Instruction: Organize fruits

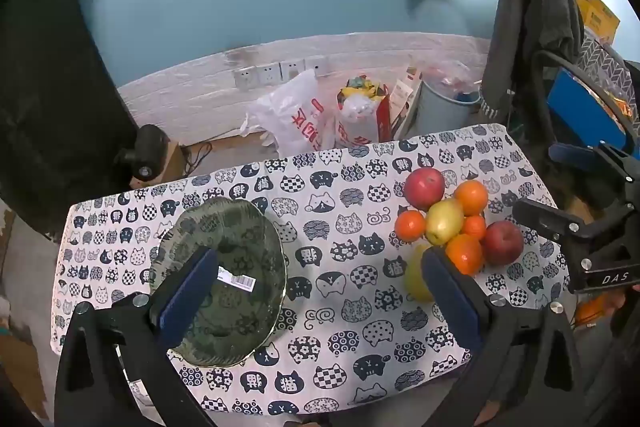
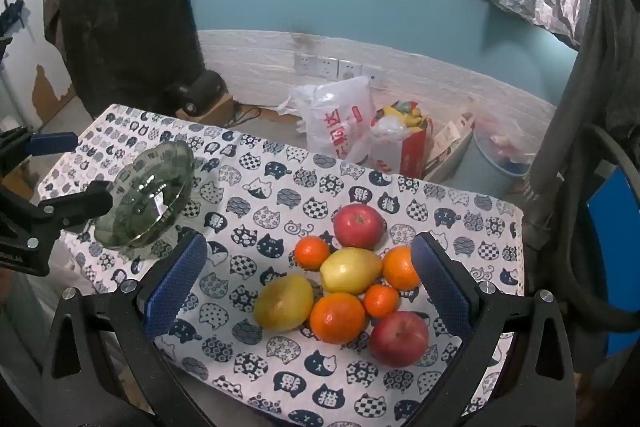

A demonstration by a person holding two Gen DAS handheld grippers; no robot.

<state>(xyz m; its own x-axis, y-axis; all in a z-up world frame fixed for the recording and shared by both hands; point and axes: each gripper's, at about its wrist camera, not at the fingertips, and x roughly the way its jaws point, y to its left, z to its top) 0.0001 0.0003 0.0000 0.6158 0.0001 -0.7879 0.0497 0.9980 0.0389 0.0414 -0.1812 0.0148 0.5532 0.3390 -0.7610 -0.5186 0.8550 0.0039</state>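
Observation:
A pile of fruit lies on the right of the cat-print tablecloth (image 1: 320, 187): two red apples (image 2: 358, 225), several oranges (image 2: 338, 317), a yellow-green lemon (image 2: 350, 269) and a yellow fruit (image 2: 284, 303). A green glass plate (image 1: 236, 247) sits on the left, bare but for a barcode label. My left gripper (image 1: 320, 259) hovers open above the cloth, between the plate and the fruit. My right gripper (image 2: 308, 241) hangs open above the fruit pile, touching none of it. The same plate (image 2: 148, 195) shows at the left of the right wrist view, beside the left gripper (image 2: 72, 175).
Behind the table stand white plastic bags (image 1: 296, 115), a red paper bag (image 1: 368, 115) and a grey bucket (image 1: 444, 107). A chair draped with dark clothing (image 1: 532, 19) crowds the table's right side. Black cloth (image 1: 52, 87) hangs at the left. The right gripper (image 1: 560, 187) shows at the right edge.

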